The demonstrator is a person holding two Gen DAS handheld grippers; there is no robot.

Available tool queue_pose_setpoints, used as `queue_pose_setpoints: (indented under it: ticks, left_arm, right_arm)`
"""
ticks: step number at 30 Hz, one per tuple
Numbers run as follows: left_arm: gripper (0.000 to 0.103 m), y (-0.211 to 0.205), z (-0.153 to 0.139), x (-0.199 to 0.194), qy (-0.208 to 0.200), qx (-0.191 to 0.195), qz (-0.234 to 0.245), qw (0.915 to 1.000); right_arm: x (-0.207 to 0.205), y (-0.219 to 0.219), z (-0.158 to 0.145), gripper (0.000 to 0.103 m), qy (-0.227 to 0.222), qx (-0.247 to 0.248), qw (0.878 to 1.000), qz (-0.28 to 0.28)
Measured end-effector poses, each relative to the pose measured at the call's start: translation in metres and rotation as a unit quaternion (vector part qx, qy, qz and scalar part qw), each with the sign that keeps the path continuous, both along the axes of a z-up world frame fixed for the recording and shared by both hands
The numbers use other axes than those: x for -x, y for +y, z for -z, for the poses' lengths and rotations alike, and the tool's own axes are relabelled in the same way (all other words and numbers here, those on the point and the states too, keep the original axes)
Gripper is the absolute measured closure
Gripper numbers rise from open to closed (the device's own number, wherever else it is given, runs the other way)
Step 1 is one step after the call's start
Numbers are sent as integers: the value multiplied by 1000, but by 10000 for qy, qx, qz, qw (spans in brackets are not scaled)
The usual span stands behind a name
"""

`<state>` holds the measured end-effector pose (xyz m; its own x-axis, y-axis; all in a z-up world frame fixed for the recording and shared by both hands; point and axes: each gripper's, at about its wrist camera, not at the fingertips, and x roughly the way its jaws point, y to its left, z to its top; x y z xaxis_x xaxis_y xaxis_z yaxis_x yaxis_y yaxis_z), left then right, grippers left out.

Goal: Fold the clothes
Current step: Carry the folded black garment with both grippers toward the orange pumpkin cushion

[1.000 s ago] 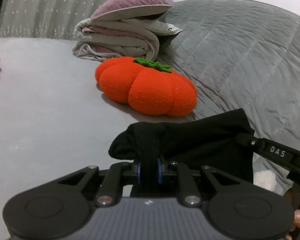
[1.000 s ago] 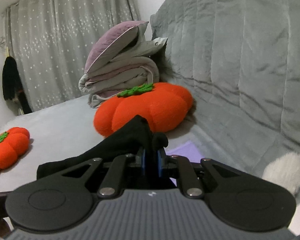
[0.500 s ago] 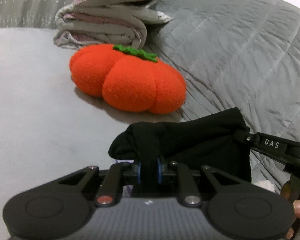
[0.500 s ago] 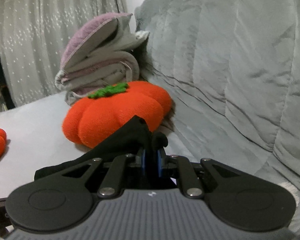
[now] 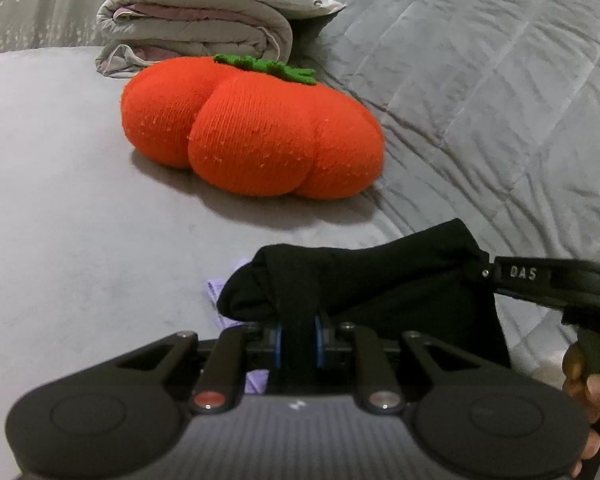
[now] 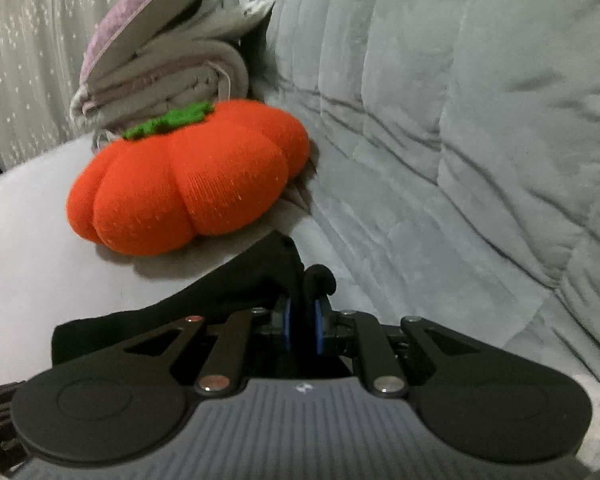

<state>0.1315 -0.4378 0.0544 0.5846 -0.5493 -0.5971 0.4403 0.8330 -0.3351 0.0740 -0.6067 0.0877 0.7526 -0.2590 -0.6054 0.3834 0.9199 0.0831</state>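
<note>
Garment (image 5: pixel 380 280) black, soft, light, limp | left gripper (image 5: pixel 298 332) and right gripper (image 6: pixel 302 316) clamped on my edges — best hold: corners, taut

- The black garment (image 5: pixel 380 276) is matt, soft cloth.
- The pumpkin cushion (image 5: pixel 252 128) is coarse orange knit with a green felt-like stem.
- The quilted cover (image 6: pixel 460 120) is smooth, faintly sheeny grey fabric.
- The left hand-held gripper (image 5: pixel 298 340) is matt black plastic with metal screws.
</note>
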Motion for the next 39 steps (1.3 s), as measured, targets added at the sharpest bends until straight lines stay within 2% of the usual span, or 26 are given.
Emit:
queue_pose_setpoints:
  ticks: [7, 9, 10, 12, 13, 15, 18, 20, 22, 25, 28, 32, 34, 39]
  left_arm:
    - [86, -1, 13, -8, 89, -79, -89, 9999]
    - [76, 0, 15, -10, 118, -98, -116, 9998]
    - [73, 0, 15, -11, 124, -101, -110, 9998]
    - [58, 4, 13, -15, 158, -77, -128, 9998]
    - [56, 8, 12, -16, 174, -54, -170, 9997]
    - [53, 18, 6, -19, 180, 39, -273, 9995]
    - [55, 30, -7, -15, -51, 123, -356, 9993]
    - [56, 35, -15, -10, -246, 168, -362, 9989]
    - [58, 29, -21, -1, -437, 236, -103, 9987]
    - [61, 15, -19, 12, -612, 321, 314, 9971]
    - [61, -2, -6, 19, -704, 111, 569, 9958]
    - [61, -15, 20, 19, -712, -352, 597, 9951]
    - [62, -12, 27, 19, -792, -375, 616, 9942]
    - [62, -7, 25, 19, -803, -336, 650, 9941]
  right_arm:
    - [-20, 0, 15, 90, 228, 98, 9996, -166]
    - [-23, 0, 20, 89, 296, 117, 9994, -162]
    - [-24, -1, 22, 86, 331, 129, 9993, -148]
    - [-23, -2, 23, 81, 317, 139, 9994, -72]
    - [-22, -3, 21, 66, 283, 148, 9995, -1]
    - [-11, -5, 8, 49, -13, 156, 9997, 177]
    - [7, -7, -12, 48, -486, 92, 9982, 349]
    - [17, -5, -23, 53, -695, -51, 9972, 260]
    - [15, 5, -25, 101, -557, -19, 9984, 27]
    - [3, 20, -11, 102, -125, -21, 9990, -417]
    - [-13, 16, 11, 101, 360, -129, 9986, -362]
    - [-15, -13, 41, 103, 532, -1072, 9928, 29]
    - [-13, -26, 52, 103, 532, -1476, 9875, 178]
    - [-19, -19, 51, 103, 571, -1387, 9885, 174]
